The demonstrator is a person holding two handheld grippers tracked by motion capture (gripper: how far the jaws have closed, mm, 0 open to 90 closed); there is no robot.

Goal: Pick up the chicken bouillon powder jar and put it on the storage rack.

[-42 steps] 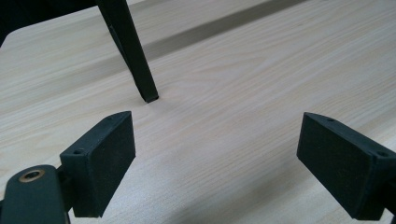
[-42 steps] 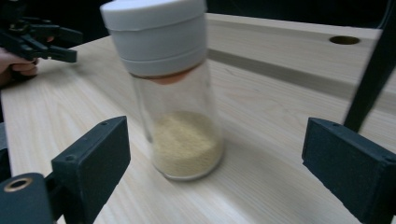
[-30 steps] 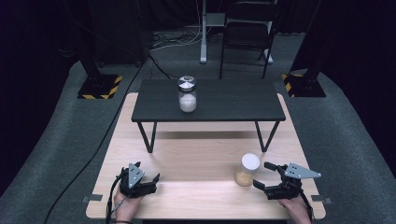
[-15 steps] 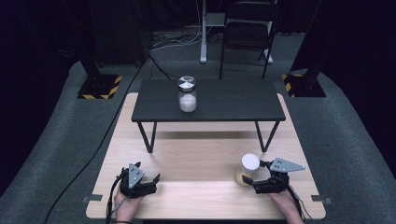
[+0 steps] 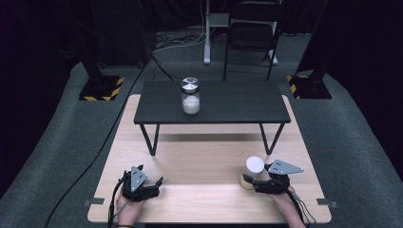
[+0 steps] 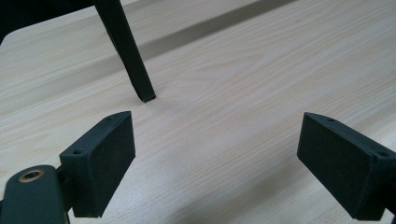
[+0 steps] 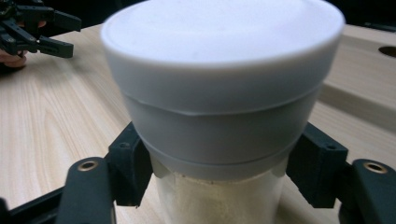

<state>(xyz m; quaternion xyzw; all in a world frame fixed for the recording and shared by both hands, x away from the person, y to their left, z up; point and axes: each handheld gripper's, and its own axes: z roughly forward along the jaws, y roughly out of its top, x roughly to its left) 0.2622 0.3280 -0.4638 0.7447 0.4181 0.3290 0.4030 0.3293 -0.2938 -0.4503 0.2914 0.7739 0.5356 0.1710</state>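
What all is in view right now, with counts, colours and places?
White-lidded clear jar of pale powder: one, near right of the wooden table, between the right claw's jaws.
Silver-lidded glass jar of white powder: one, upright on the black low table.
Black low table with metal legs: one, standing on the wooden table's far half.
Light wooden table: one, on grey carpet.
Black chair: one, beyond the tables.
Yellow-black striped stand bases: two, far left and far right.
Left claw: black, open, near left.
Right claw: black, shut on the white-lidded jar.
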